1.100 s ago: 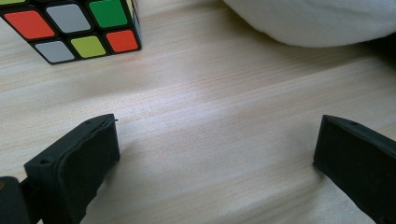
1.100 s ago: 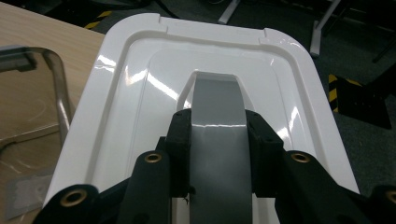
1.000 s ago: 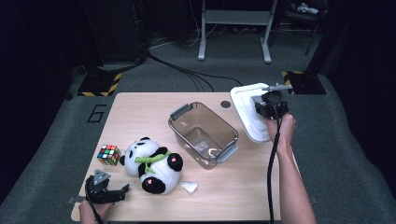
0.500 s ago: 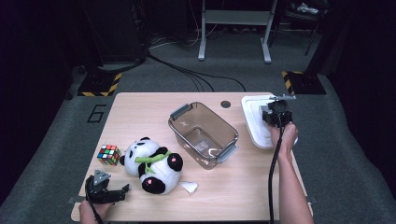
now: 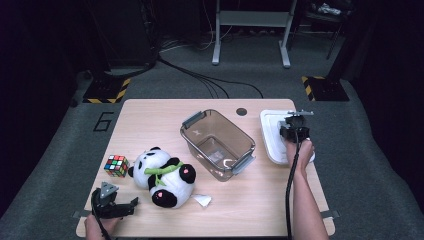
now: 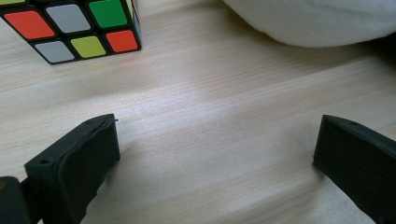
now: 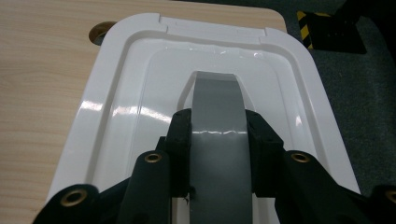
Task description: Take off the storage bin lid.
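Observation:
A white lid [image 5: 271, 136] with a grey handle [image 7: 217, 95] lies flat at the table's right edge, beside the clear plastic container [image 5: 218, 143]. My right gripper [image 5: 294, 131] is shut on that handle, its black jaws clamping the grey strip from both sides [image 7: 218, 123]. Whether the lid [image 7: 119, 98] rests on the wood or hovers just above it I cannot tell. My left gripper [image 5: 129, 205] sits at the table's front left with its jaws wide open [image 6: 215, 135] and only bare wood between them. A Rubik's cube [image 6: 70, 28] and the panda's white plush [image 6: 317, 18] lie just ahead of it.
A plush panda [image 5: 165, 176] lies between the Rubik's cube [image 5: 116, 165] and the container, with a small white tag [image 5: 202, 200] at its front. A cable hole [image 5: 242, 111] sits near the table's far edge [image 5: 150, 101]. Dark floor surrounds the table.
My right gripper has come down and slightly toward the person with the lid, which went from tilted and raised to flat at the table's right edge. The left gripper has not moved.

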